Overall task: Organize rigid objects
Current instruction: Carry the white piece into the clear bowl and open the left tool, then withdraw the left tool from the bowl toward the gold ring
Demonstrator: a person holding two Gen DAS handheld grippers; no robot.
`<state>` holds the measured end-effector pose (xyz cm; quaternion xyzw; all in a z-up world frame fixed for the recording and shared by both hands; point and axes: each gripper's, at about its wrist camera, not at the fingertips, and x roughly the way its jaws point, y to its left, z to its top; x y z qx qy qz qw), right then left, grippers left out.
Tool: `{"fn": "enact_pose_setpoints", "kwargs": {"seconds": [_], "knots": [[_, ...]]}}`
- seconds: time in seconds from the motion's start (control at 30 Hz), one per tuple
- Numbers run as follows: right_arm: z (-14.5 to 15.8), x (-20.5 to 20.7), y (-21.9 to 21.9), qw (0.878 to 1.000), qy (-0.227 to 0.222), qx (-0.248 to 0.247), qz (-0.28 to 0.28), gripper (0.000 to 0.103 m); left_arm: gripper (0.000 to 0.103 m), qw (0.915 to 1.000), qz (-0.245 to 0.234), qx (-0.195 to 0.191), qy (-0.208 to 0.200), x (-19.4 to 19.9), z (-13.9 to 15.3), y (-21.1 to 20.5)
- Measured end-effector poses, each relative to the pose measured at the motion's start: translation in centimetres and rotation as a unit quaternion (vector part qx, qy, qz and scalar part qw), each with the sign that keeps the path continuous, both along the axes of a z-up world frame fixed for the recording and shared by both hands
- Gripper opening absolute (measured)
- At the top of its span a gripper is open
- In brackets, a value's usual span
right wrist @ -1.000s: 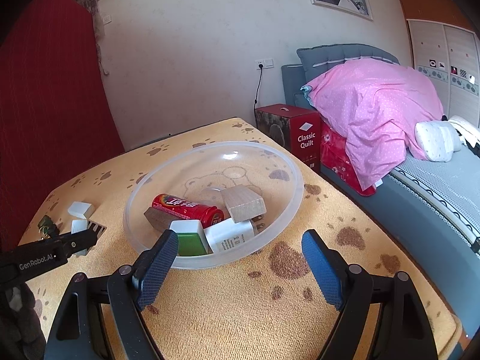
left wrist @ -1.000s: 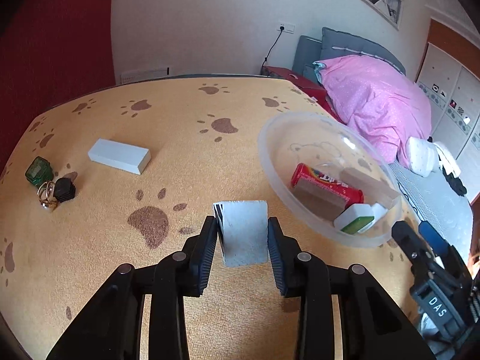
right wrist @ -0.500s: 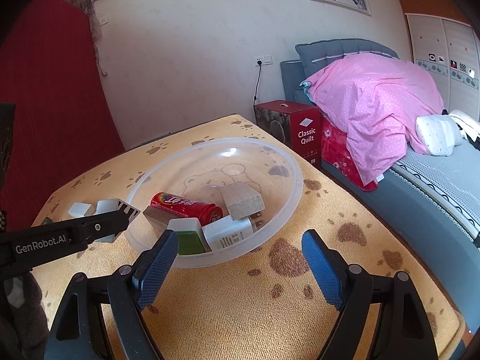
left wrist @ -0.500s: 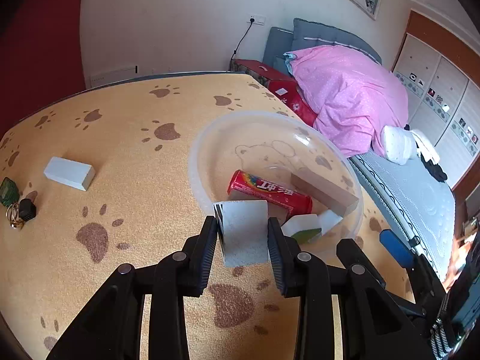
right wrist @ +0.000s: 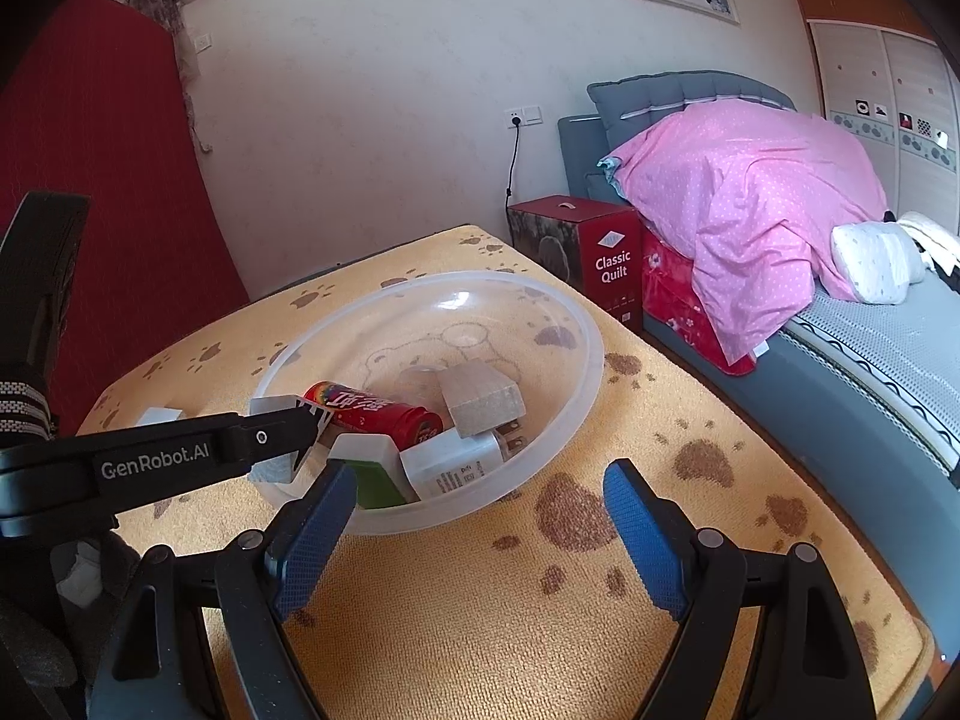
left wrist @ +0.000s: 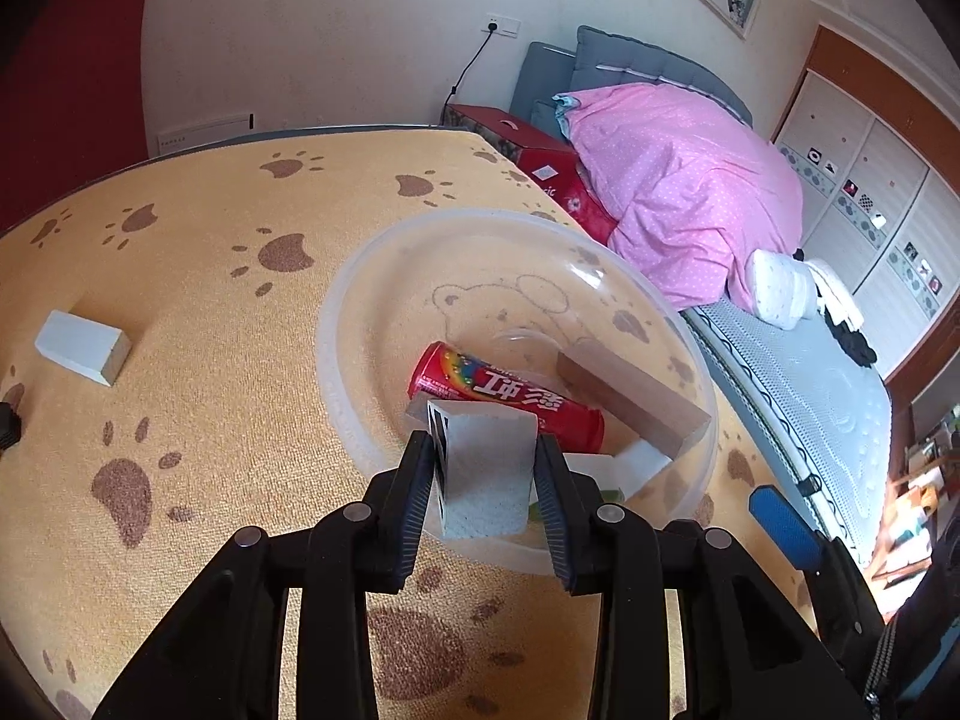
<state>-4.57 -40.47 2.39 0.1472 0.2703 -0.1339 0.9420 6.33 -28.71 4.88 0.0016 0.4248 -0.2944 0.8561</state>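
My left gripper (left wrist: 482,441) is shut on a grey-white block (left wrist: 489,474) and holds it over the near rim of the clear plastic bowl (left wrist: 336,324). In the bowl lie a red can (left wrist: 510,399), a wooden block (left wrist: 630,396), a white charger (right wrist: 450,465) and a green-and-white box (right wrist: 369,474). A second white block (left wrist: 81,348) rests on the paw-print table at the left. My right gripper (right wrist: 480,474) stands open on the near side of the bowl (right wrist: 594,354), nothing between its blue pads (right wrist: 312,534). The right wrist view shows the left gripper's finger (right wrist: 264,438) reaching in from the left.
A small dark object (left wrist: 9,420) lies at the table's far left edge. Past the table's right edge are a red quilt box (right wrist: 606,264) and a bed with a pink duvet (right wrist: 750,192). Bare tablecloth (left wrist: 180,240) stretches behind and left of the bowl.
My left gripper has carried the grey-white block to the right, from above the tablecloth to above the bowl's near rim. The right gripper has stayed still and open.
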Motion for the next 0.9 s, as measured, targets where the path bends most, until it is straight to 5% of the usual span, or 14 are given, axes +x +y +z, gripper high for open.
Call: {"fn": "enact_pose_setpoints", "kwargs": {"seconds": [0.13,0.2,0.6,0.9], "knots": [[0.0,0.1,-0.1,1.0,0.0,0.001,0.0,0.087,0.05,0.9998,-0.01,-0.019,0.003,-0.5,0.4,0.4],[0.0,0.1,0.0,1.0,0.0,0.001,0.0,0.087,0.069,0.9997,-0.003,-0.024,-0.001,-0.8,0.7,0.7],[0.0,0.1,0.0,1.0,-0.001,0.0,0.0,0.087,0.07,0.9966,0.077,-0.028,-0.002,-0.1,0.4,5.4],[0.0,-0.1,-0.1,1.0,-0.004,0.0,-0.004,0.087,0.07,0.9966,0.078,0.026,-0.009,-0.2,-1.2,4.1]]}}
